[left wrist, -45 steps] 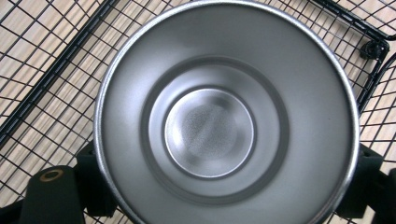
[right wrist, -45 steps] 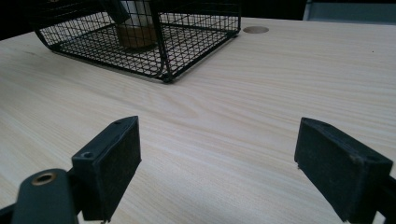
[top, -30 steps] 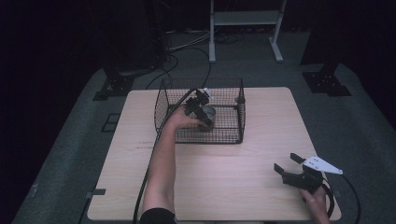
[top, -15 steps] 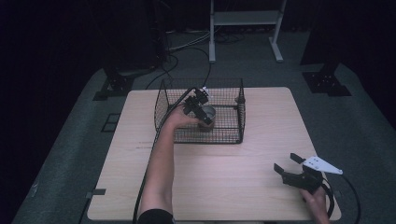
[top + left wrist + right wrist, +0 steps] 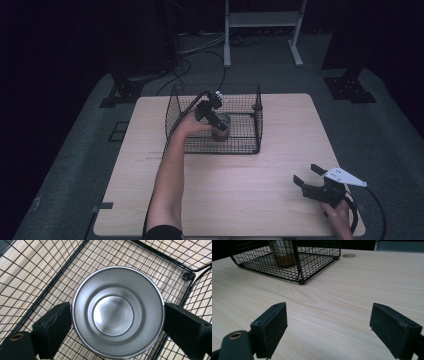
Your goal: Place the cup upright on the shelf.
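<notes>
Steel cup (image 5: 117, 312), upright in wire basket (image 5: 250, 107): clasped rim-wide by left tool (image 5: 117, 322), directly above; right tool (image 5: 329, 327) gaped empty, well apart.

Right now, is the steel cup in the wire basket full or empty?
Empty. The left gripper view looks straight into the round silver steel cup and shows its bare stepped bottom, nothing inside. It stands upright in the black wire basket.

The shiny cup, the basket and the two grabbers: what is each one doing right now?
Metal cup: upright, empty, inside the basket, fingers against both sides of it.
Wire basket: standing on the table, open at the top.
Left gripper: reaching into the basket, shut on the cup.
Right gripper: open, holding nothing, low over the table's near right corner.
Table: bare wood around the basket.
</notes>
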`<state>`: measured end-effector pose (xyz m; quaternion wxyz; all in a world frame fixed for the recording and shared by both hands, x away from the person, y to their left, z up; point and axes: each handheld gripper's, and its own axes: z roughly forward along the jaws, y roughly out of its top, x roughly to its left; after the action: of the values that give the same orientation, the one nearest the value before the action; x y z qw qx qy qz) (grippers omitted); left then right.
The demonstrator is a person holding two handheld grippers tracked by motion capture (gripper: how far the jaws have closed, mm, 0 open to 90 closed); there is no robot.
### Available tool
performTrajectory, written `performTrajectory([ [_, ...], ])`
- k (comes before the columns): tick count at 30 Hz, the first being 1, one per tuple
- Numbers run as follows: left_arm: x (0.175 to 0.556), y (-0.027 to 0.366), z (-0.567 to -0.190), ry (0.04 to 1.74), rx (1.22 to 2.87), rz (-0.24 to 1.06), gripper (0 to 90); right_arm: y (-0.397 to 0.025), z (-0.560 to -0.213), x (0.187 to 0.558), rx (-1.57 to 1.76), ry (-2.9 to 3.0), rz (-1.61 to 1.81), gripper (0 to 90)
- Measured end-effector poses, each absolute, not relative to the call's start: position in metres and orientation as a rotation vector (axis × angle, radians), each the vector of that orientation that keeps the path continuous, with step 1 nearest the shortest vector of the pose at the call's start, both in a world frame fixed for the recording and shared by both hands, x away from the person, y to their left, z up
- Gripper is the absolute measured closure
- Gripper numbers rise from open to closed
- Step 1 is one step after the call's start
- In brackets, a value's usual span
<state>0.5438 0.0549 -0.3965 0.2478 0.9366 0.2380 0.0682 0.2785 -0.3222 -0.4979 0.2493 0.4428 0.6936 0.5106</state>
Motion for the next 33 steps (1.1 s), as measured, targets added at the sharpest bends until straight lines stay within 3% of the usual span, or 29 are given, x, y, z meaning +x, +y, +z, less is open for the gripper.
performTrajectory([
  [33, 0.501, 0.070, -0.344, 0.509, 2.438, 0.304, 8.1, -0.322, -0.498, 0.279, 1.208, 1.891, 1.382, 13.8],
])
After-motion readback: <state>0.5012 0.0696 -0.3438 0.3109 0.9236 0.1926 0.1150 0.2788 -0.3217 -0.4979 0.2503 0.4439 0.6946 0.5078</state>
